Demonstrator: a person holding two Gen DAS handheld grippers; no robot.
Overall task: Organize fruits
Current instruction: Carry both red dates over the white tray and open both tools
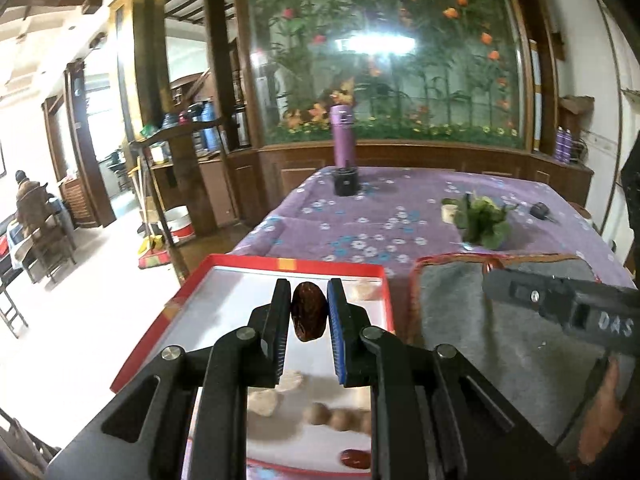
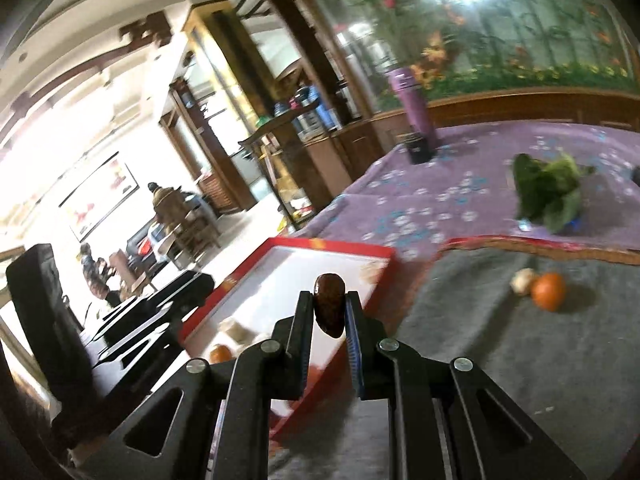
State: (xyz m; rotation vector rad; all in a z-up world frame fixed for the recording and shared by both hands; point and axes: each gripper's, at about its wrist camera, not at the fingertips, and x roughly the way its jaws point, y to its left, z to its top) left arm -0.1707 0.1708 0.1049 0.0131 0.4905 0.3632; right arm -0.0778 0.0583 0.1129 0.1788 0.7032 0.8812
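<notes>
Purple flowered cloth covers the counter (image 1: 360,216), with a grey mat (image 2: 520,340) laid over its near part and a red-rimmed tray (image 1: 382,276) beside the mat. Left tongs (image 1: 309,312) are clenched on a dark brown date (image 1: 307,314), held above the tray's white floor, where pale lumps, round brown fruits and a red date (image 1: 355,458) lie. Right tongs (image 2: 330,308) likewise grip a second dark date (image 2: 330,304) over the tray's edge. On the mat an orange (image 2: 549,290) sits touching a small pale fruit (image 2: 524,278). Farther back stand a purple flask (image 1: 344,140) and a leafy green bunch (image 1: 482,220).
</notes>
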